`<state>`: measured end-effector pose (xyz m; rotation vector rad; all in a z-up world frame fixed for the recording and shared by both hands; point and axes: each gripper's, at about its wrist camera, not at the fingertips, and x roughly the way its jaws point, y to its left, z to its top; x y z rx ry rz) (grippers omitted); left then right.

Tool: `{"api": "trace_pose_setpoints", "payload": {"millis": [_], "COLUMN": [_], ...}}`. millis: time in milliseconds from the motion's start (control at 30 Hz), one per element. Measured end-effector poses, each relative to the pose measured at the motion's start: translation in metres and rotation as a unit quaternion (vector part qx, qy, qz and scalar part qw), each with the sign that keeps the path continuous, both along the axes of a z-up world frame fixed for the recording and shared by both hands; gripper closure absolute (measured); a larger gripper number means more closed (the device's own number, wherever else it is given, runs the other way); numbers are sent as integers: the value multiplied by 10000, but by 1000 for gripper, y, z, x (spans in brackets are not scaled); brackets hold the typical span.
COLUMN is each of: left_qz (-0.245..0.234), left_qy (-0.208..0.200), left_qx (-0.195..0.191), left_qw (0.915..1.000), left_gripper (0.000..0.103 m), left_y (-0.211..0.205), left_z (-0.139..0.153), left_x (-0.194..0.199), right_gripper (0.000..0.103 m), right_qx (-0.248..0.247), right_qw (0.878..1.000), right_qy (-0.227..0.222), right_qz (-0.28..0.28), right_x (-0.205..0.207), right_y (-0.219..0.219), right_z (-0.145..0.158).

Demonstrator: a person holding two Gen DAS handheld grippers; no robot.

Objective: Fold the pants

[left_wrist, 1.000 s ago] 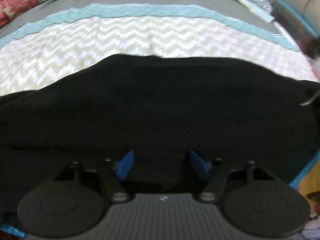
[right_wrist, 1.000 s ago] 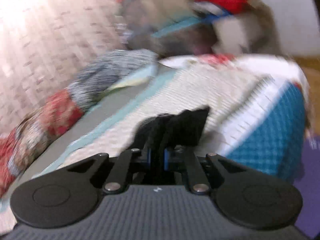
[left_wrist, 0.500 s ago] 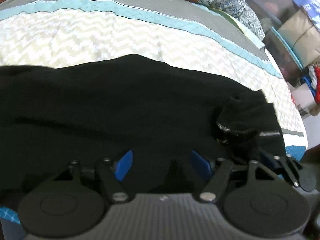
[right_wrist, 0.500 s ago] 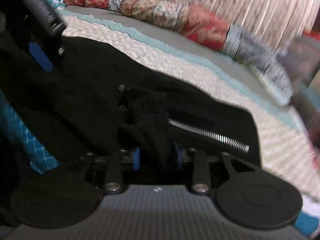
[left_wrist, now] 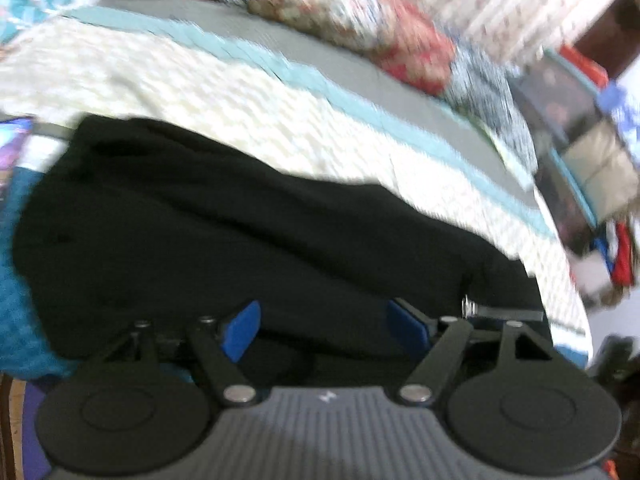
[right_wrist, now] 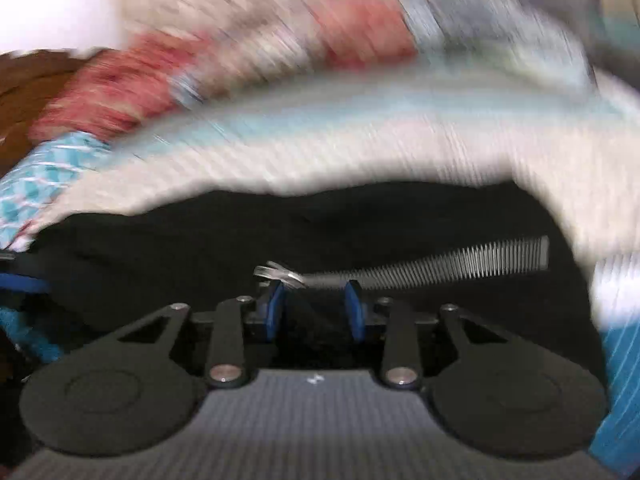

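While left claw (left_wrist: 324, 332) gapes over pants (left_wrist: 240, 240), right claw (right_wrist: 316, 308) half-spread, nothing pinched.

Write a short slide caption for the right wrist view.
Open right claw over black pants, near the silver zipper.

The right hand-held gripper (right_wrist: 314, 306) stood parted over the black pants (right_wrist: 200, 248), just below their silver zipper (right_wrist: 452, 266); the chevron bedspread (right_wrist: 320, 156) lay beyond.

Bed cover (left_wrist: 248, 92) with cream chevron field and teal stripe; red patterned pillows (left_wrist: 360, 12) lie along its far edge.
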<state>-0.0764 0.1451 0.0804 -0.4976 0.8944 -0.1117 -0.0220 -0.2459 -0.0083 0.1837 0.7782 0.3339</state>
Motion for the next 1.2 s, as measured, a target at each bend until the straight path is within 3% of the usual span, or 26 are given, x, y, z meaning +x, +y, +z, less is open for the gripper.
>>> {"api": "trace_pose_setpoints", "payload": {"millis": [133,267,400,467,500,633,733,767,800,833,867,967,1133,1200], "left_qz": [891,1659,1926,1979,1998,2120,2101,2129,2157,2150,2089,1986,939,477], "left_qy": [-289,-72,131,163,161,67,-98,-104,-99,-84,-51,-318,-1129,-1399], "left_qx": [291,5,-795,-1195,-1347,-1706,-1705,-1652,-1546,-1375,-1303,-1409,-357,116], "left_qw": [9952,9861,9780,9728,9704,9623,9626,9630,9641,9668,9692,9694,9885,9889], "left_gripper": [26,21,12,7,4,0,1,8,34,53,65,72,73,72], "left_y": [46,91,122,127,130,145,150,150,149,148,147,139,75,46], "left_z": [9,-9,-42,-57,-64,-76,-76,-77,-77,-77,-77,-66,-15,-1], "left_x": [-30,-47,-43,-39,-35,-25,-15,-13,-11,-8,-7,-11,-8,-6], "right_gripper": [65,62,68,80,81,85,85,85,85,88,95,97,93,88], "right_qx": [-60,154,539,670,705,1186,1595,1500,1345,1337,1546,1953,2567,2660], "right_qw": [9995,9982,9954,9903,9879,9746,9628,9619,9601,9561,9548,9411,9222,9283], "right_qy": [-164,-571,59,307,401,916,1418,1663,1987,2318,2343,2667,2836,2546], "right_qz": [-275,29,788,1178,1319,1664,1657,1571,1434,1197,975,711,573,523], "right_x": [-10,-16,-2,7,10,38,56,59,62,66,59,65,63,57], "right_y": [13,41,107,147,166,233,262,274,283,290,282,274,257,240], "right_z": [27,49,34,25,23,14,9,2,-10,-28,-35,-40,-39,-27]}}
